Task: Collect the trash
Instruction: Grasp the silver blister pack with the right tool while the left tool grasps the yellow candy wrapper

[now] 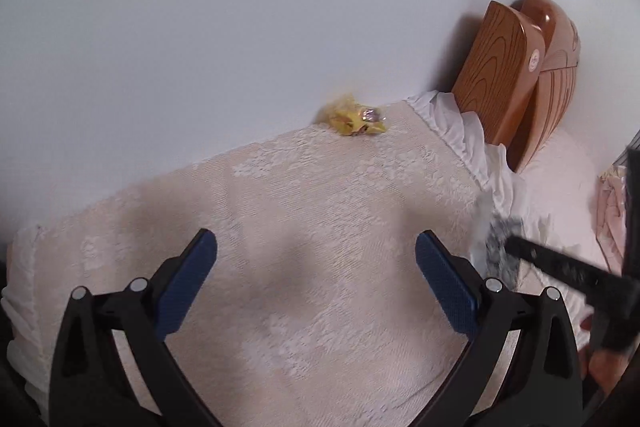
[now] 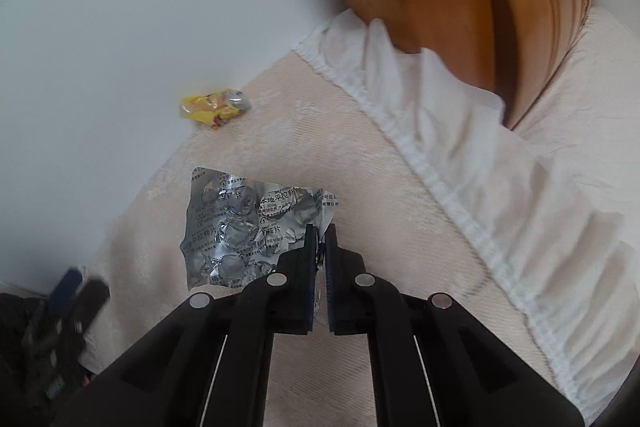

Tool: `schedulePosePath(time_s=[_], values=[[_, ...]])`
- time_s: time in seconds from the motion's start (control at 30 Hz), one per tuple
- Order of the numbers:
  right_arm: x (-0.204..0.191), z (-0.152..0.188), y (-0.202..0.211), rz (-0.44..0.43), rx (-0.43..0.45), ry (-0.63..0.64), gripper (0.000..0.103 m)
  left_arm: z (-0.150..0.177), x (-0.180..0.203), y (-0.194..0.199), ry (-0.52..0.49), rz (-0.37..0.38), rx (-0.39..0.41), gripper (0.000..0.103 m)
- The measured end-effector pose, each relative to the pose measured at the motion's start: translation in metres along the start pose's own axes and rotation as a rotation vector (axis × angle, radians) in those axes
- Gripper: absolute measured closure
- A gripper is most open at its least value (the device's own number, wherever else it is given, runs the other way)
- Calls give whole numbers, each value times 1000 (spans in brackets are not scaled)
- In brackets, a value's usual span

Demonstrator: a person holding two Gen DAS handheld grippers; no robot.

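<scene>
- While the right gripper is clamped on the empty pill sheet's edge, it should carry it gently.
- The left gripper, fingers apart, could aim for the yellow wrapper at the cloth's far edge.

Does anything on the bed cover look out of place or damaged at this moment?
Yes. A crumpled yellow wrapper lies at the far edge of the lace bed cover, against the wall. The right gripper is shut on a used blister pack with crushed, torn foil. Both are trash, not bedding.
</scene>
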State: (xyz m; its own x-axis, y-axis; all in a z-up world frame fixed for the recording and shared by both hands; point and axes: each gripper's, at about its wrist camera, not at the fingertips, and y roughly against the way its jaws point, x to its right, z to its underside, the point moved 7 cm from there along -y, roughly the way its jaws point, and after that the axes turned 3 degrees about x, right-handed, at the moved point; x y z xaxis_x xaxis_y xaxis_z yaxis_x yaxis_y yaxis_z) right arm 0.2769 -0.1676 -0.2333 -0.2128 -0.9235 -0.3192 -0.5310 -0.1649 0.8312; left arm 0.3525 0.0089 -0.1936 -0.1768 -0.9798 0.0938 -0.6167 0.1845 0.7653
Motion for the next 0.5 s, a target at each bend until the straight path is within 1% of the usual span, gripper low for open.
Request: schedulePosePath(time_s=[0.03, 0.07, 0.13, 0.17, 0.23, 0.3, 0.33, 0.43, 0.5], values=[[14, -2, 6, 7, 2, -3, 98, -7, 8, -10, 1, -1, -1, 8], [30, 5, 17, 23, 5, -8, 98, -12, 16, -20, 3, -13, 2, 8], [49, 5, 30, 41, 10, -17, 98, -24, 30, -42, 17, -48, 10, 8], [60, 12, 40, 53, 13, -28, 98, -30, 36, -53, 32, -61, 14, 8], [72, 21, 44, 64, 14, -40, 98, -38, 41, -76, 78, -112, 12, 8], [79, 25, 51, 64, 16, -54, 98, -43, 42, -98, 139, -160, -7, 8], [92, 25, 52, 64, 15, -61, 98, -45, 41, -107, 170, -174, -21, 8], [101, 33, 66, 62, 18, -75, 98, -48, 39, -129, 261, -202, -49, 8], [104, 39, 72, 57, 16, -83, 98, -50, 39, -138, 295, -219, -53, 8]])
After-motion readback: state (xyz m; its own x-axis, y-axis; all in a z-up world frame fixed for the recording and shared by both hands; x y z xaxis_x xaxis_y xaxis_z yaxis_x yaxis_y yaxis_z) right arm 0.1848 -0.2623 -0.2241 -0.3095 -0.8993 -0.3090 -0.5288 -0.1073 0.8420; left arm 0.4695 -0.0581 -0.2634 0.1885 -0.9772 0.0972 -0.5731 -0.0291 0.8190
